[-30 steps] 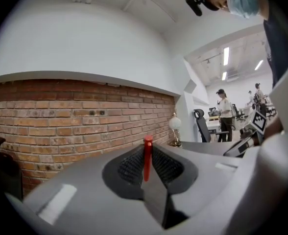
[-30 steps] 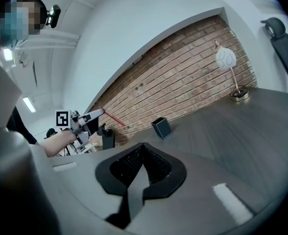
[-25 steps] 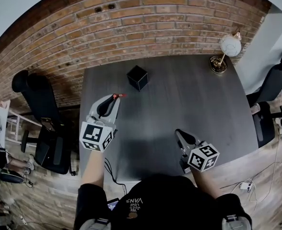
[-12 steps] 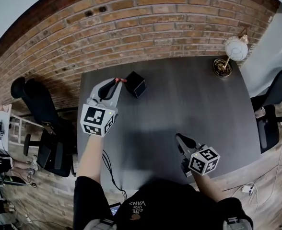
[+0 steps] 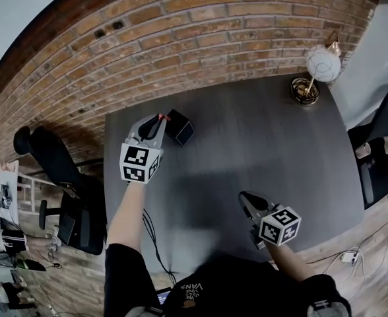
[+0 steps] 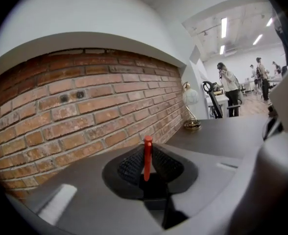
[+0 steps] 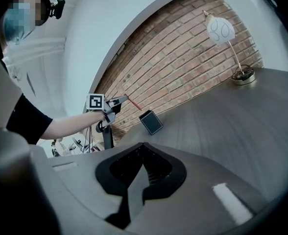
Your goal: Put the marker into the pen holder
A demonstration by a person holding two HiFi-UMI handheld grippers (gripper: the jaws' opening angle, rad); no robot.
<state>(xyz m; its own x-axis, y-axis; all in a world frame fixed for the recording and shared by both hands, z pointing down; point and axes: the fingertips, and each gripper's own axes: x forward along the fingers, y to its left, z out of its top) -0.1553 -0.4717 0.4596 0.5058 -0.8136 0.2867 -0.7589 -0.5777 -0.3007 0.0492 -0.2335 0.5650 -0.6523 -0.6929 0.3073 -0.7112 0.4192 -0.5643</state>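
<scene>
A thin red marker (image 6: pixel 147 158) stands upright between the jaws of my left gripper (image 6: pixel 147 169), which is shut on it. In the head view that left gripper (image 5: pixel 158 120) is raised over the table's far left part, and the marker's tip (image 5: pixel 161 117) is right beside the black cube pen holder (image 5: pixel 179 127). The right gripper view shows the marker (image 7: pixel 133 102) slanting down toward the holder (image 7: pixel 151 122), still above it. My right gripper (image 5: pixel 246 199) hovers near the table's front edge, shut with nothing in it (image 7: pixel 143 163).
The dark grey table (image 5: pixel 260 144) backs onto a brick wall (image 5: pixel 200 38). A lamp with a white globe (image 5: pixel 323 63) stands at its far right corner. Black office chairs stand to the left (image 5: pixel 49 150) and to the right (image 5: pixel 382 170).
My left gripper has carried the marker forward across the table to the pen holder's near-left side. The right gripper has stayed about where it was.
</scene>
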